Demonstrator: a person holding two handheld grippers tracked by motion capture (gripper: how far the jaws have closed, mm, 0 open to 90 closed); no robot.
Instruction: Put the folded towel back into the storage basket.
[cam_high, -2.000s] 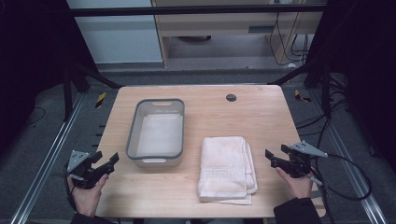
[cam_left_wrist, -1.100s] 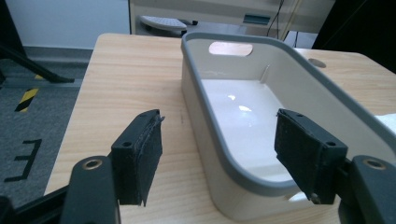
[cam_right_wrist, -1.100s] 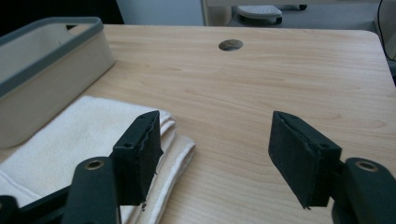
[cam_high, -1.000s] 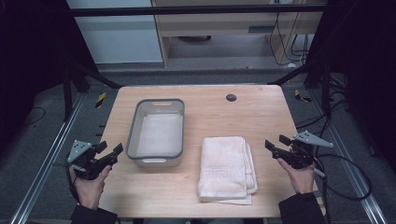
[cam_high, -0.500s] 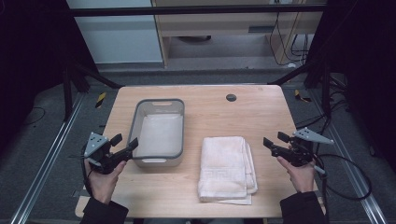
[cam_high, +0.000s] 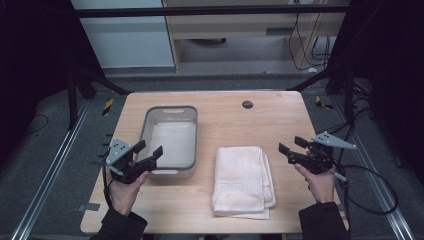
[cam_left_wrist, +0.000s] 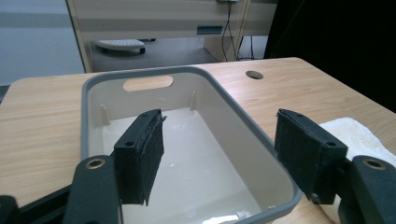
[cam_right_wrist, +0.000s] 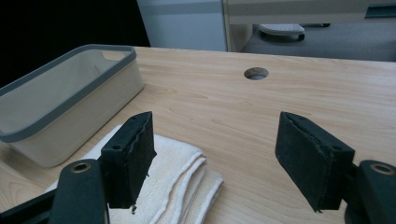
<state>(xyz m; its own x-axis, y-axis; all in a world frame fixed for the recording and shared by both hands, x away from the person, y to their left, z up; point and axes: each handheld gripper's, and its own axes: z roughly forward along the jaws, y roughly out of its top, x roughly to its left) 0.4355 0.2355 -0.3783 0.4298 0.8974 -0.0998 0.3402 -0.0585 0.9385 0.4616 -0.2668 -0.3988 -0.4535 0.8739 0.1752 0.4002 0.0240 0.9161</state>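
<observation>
Folded white terry towel (cam_high: 242, 177); smooth rectangular grey-rimmed tub (cam_high: 170, 141); left gripper (cam_high: 149, 150) and right gripper (cam_high: 288, 145) gaped, empty, right just widening.

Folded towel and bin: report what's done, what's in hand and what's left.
Done: nothing yet; the folded towel lies flat on the table beside the bin, whose inside is bare. In hand: the left gripper hangs open at the bin's near end, and the right gripper, jaws just opening, has nothing between them. Left, probably: gripping the towel and placing it in the bin.
</observation>
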